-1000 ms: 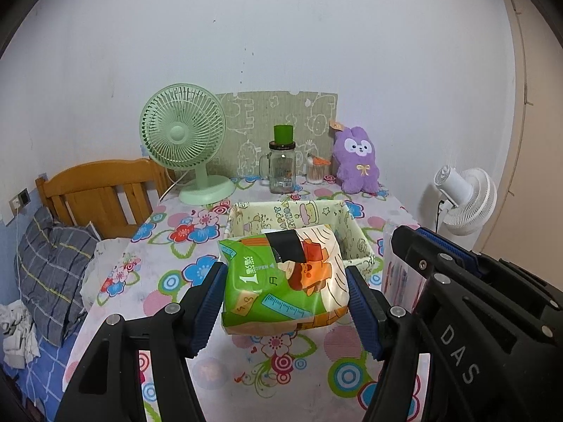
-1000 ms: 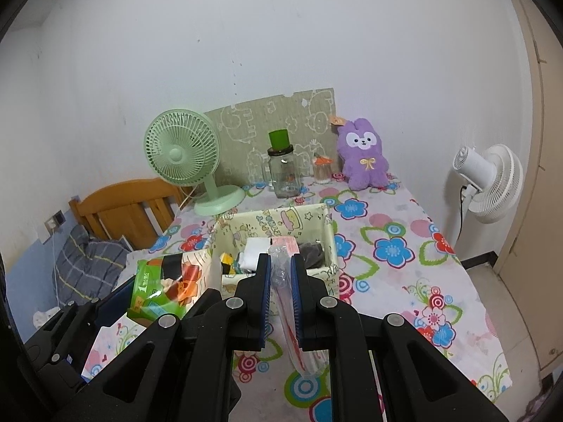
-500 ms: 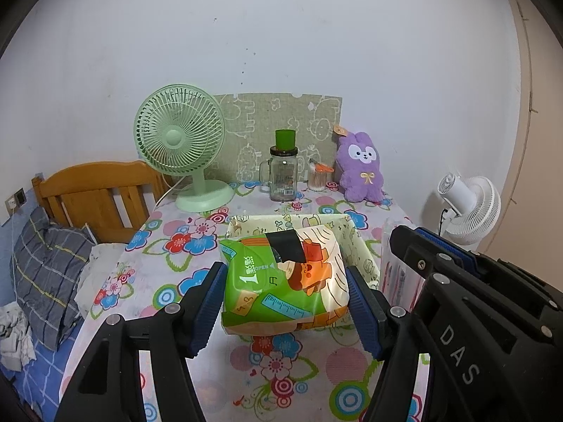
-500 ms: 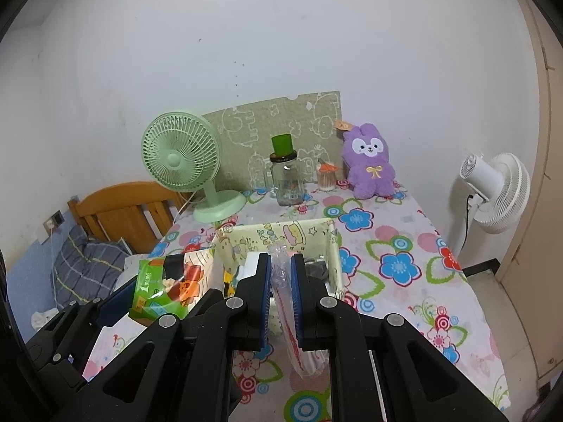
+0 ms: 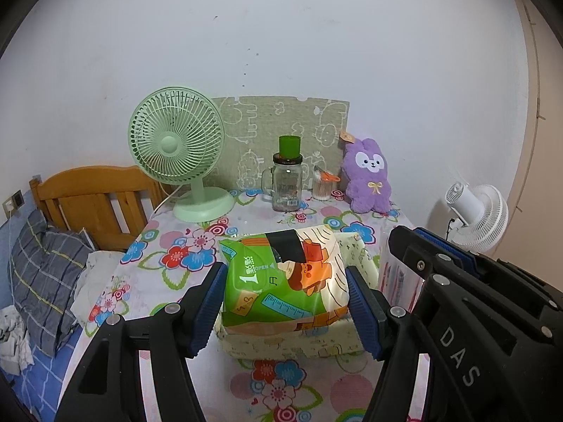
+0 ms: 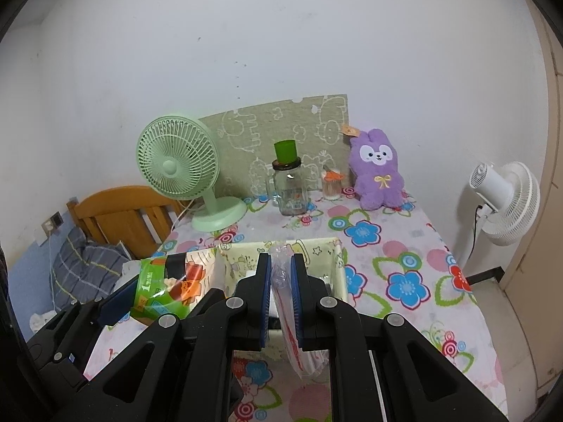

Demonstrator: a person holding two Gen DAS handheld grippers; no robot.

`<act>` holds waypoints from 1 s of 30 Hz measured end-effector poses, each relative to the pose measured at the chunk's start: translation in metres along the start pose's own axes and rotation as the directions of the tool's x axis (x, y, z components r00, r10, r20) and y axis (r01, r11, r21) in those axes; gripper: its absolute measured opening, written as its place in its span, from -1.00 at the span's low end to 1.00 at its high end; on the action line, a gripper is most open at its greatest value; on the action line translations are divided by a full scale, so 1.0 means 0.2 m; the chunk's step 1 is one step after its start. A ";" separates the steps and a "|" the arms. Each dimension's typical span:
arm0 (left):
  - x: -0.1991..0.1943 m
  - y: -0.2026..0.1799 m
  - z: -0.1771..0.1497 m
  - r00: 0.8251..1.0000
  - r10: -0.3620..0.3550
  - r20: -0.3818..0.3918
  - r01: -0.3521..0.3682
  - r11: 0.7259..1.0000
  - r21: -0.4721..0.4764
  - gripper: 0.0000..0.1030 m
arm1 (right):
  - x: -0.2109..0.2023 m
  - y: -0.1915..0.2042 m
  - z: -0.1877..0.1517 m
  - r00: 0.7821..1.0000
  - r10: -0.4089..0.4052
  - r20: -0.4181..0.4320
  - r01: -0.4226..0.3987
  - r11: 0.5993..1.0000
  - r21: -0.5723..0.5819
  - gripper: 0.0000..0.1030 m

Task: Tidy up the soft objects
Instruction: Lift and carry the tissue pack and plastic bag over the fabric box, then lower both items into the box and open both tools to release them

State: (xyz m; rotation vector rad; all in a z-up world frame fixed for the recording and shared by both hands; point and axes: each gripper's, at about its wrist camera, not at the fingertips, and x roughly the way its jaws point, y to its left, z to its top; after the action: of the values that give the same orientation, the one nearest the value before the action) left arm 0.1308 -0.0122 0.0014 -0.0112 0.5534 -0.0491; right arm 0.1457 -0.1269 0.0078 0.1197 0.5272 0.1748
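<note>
My left gripper [image 5: 285, 286] is shut on a soft green and orange tissue pack [image 5: 285, 281], its blue pads pressed on both sides; the pack hangs over the near wall of a pale yellow fabric box [image 5: 292, 344]. In the right wrist view the same pack [image 6: 169, 286] shows at the left, beside the box [image 6: 337, 256]. My right gripper [image 6: 280, 276] is shut on a clear plastic bag [image 6: 281, 267] with red print that hangs down below the pads, over the box. A purple plush bunny [image 5: 367, 177] sits at the table's back right.
A green desk fan [image 5: 179, 161], a glass jar with a green lid [image 5: 286, 184] and a small toothpick jar [image 5: 322, 184] stand at the back of the flowered tablecloth [image 6: 404, 281]. A wooden bed headboard [image 5: 95, 197] and pillow lie left; a white floor fan [image 6: 503, 204] stands right.
Both grippers have moved forward toward the box with their loads. The box now sits closer and lower in both views, and the tissue pack covers most of its opening.
</note>
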 end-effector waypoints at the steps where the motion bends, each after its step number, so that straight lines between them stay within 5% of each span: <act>1: 0.01 0.00 0.01 1.000 0.001 0.000 -0.001 1.000 -0.001 0.32 | 0.01 0.00 0.00 1.000 0.002 0.000 -0.002 1.000 -0.001 -0.73; 30: 0.40 0.06 0.10 0.998 -0.021 -0.055 0.019 0.999 -0.041 0.33 | 0.42 -0.03 0.13 0.998 0.029 -0.062 -0.029 1.000 0.001 -0.73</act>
State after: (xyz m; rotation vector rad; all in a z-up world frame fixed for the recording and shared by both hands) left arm 0.2091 -0.0037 -0.0246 -0.0550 0.6100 -0.0581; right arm 0.2308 -0.1189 -0.0119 0.1223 0.5874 0.2074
